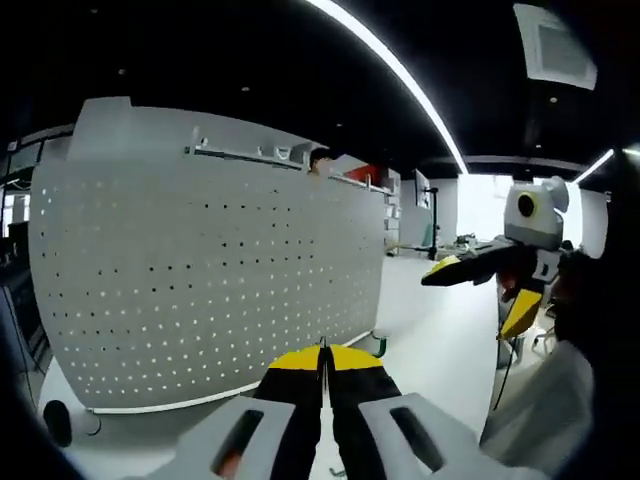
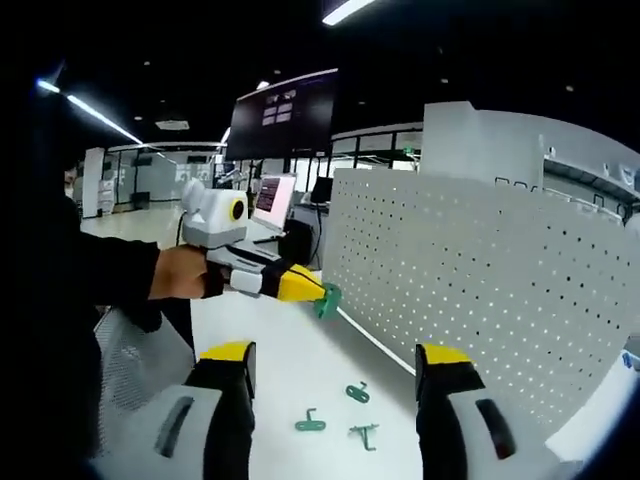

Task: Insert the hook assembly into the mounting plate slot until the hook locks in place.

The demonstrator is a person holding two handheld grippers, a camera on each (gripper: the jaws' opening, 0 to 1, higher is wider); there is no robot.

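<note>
A white perforated mounting plate [image 1: 200, 260] stands upright on the white table, close ahead of my left gripper [image 1: 322, 348]. Its yellow-tipped jaws are shut, and a bit of green hook [image 1: 379, 346] sticks out beside the tips. From the right gripper view, the left gripper [image 2: 318, 292] holds that green hook [image 2: 329, 300] just in front of the plate [image 2: 480, 270]. My right gripper [image 2: 335, 355] stands open with nothing between its jaws. It also appears as the right gripper [image 1: 480, 290], held up in the air, off to the side of the plate.
Three loose green hooks [image 2: 357, 392] lie on the white table [image 2: 290, 360] near the plate's foot. A large dark monitor [image 2: 285, 115] and a laptop [image 2: 272, 200] stand behind. A person's hand [image 2: 180, 272] grips the left gripper.
</note>
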